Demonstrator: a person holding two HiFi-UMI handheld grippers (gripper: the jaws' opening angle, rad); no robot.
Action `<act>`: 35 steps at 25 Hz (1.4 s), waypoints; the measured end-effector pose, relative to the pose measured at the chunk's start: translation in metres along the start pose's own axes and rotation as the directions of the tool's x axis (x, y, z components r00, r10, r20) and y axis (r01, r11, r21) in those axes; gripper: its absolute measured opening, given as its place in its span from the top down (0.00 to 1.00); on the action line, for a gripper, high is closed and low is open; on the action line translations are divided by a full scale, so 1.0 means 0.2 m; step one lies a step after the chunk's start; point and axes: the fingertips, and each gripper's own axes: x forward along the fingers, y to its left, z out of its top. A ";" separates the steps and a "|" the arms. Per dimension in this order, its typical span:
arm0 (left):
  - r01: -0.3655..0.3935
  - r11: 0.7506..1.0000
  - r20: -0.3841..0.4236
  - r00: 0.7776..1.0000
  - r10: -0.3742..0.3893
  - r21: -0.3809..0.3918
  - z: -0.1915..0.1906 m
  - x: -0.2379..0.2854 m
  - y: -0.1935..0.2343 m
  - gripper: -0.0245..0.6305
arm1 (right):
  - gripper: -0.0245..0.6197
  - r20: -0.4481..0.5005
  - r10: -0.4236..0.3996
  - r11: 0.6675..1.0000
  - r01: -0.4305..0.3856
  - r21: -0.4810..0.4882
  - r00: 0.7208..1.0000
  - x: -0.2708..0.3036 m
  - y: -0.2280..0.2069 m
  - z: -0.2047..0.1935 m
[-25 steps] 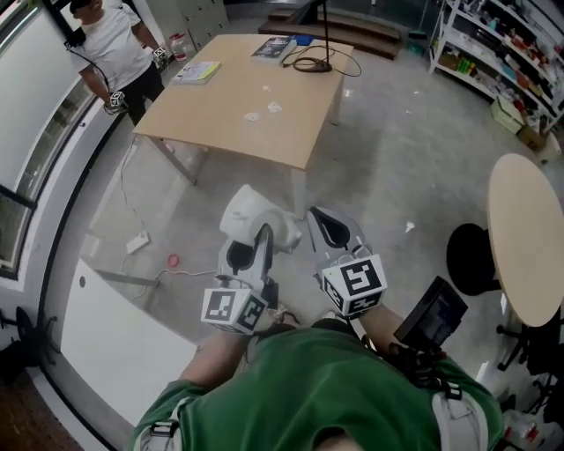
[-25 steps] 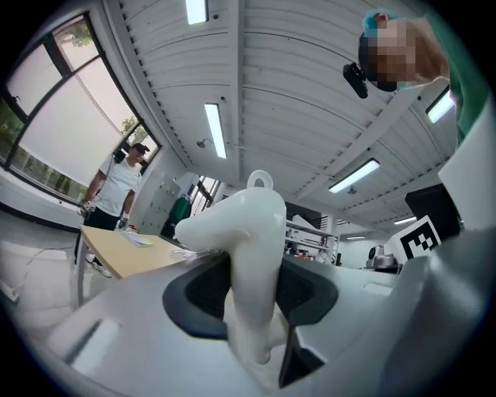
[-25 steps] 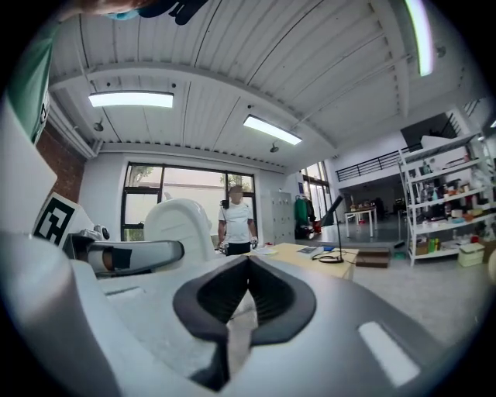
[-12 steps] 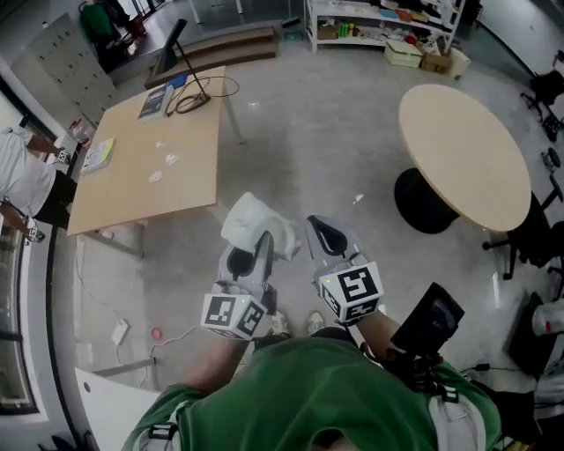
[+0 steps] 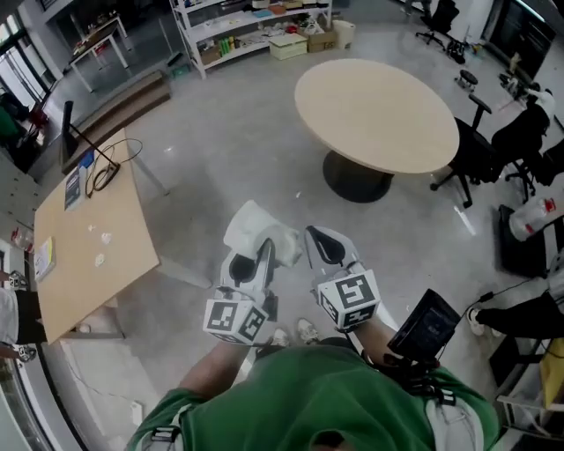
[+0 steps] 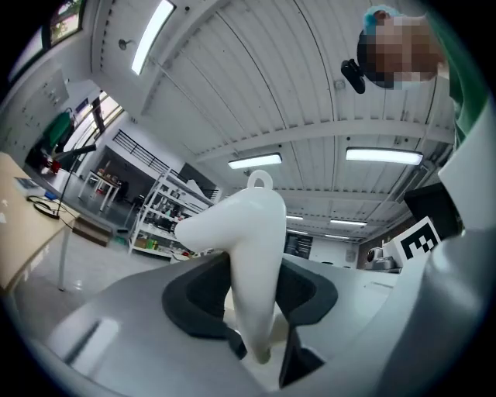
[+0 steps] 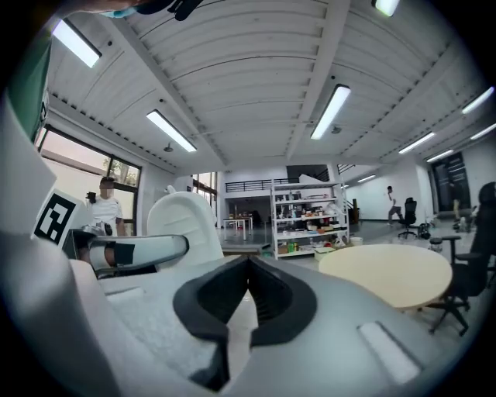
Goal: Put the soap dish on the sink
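A white soap dish (image 5: 256,231) is carried at chest height above the floor, my left gripper (image 5: 257,251) shut on its edge. In the left gripper view the soap dish (image 6: 248,240) stands upright between the dark pads (image 6: 194,298), its curved top pointing left. My right gripper (image 5: 324,240) hangs close beside it on the right, shut with nothing in it. The right gripper view shows its own jaws (image 7: 248,283) closed together and the soap dish (image 7: 184,225) off to the left. No sink is in view.
A round beige table (image 5: 379,106) stands ahead to the right and a rectangular wooden table (image 5: 79,255) to the left. Shelves (image 5: 256,22) line the far wall. Office chairs (image 5: 520,141) sit at the right. Grey floor lies between the tables.
The whole view has swung round: the rectangular table slid to the left edge and the round table moved to the upper middle. Both grippers kept their pose, the soap dish still held.
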 end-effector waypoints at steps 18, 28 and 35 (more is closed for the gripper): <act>0.194 0.981 -0.064 0.979 -0.195 -0.026 -0.20 0.52 -0.47 0.73 | 0.96 0.049 -0.248 0.969 0.246 0.036 0.968 -0.30 -0.67 0.03; 0.196 0.980 -0.042 0.980 -0.197 -0.014 -0.28 0.70 -0.68 0.73 | 0.96 0.050 -0.267 0.963 0.265 0.052 0.962 -0.42 -0.96 -0.01; 0.218 0.976 -0.055 0.974 -0.218 -0.006 -0.30 0.84 -0.74 0.73 | 0.96 0.049 -0.294 0.954 0.290 0.070 0.955 -0.42 -1.11 -0.02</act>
